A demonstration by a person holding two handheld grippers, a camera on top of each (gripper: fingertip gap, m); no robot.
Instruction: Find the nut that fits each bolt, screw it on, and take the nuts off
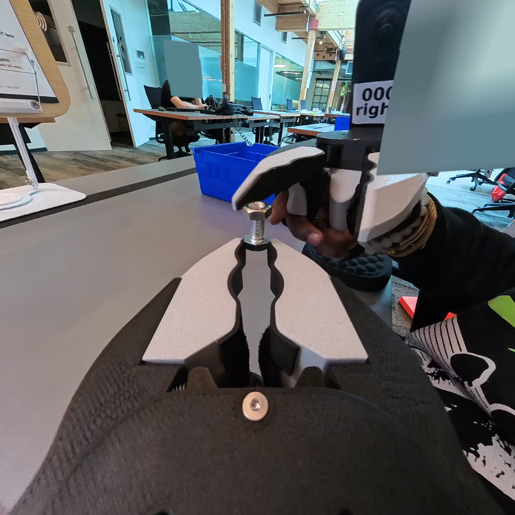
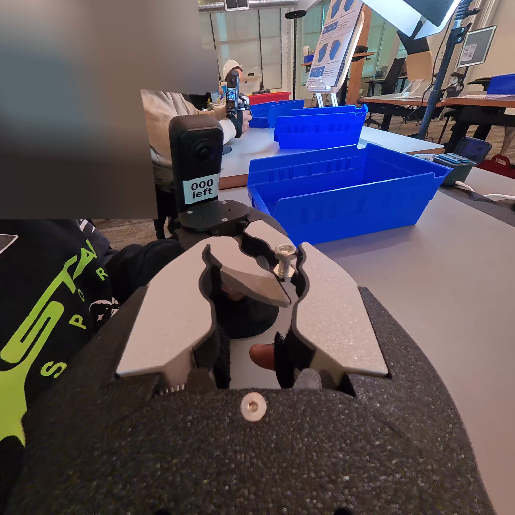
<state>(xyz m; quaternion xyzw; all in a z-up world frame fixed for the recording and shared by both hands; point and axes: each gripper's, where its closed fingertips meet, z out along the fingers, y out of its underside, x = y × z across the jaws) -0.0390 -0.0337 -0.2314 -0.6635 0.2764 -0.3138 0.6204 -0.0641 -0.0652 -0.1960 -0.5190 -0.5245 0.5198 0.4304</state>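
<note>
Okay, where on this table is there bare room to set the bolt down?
Widest bare patch: the grey table left of the left tool, back to the white stand base. Another bare stretch lies right of the right tool, in front of the blue bin. It is crowded around the bolt, where both tools meet by the black pad.

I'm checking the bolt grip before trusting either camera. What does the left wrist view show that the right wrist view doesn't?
Only the left wrist view: the left gripper head-on, its fingers pinching the bolt's head so the bolt stands upright, and the hand holding the right gripper.

Only the right wrist view: the right gripper's fingers spread wide either side of the nut, and further blue bins on the table behind.

Both: bolt with the nut at its top, grey table, nearest blue bin.
</note>
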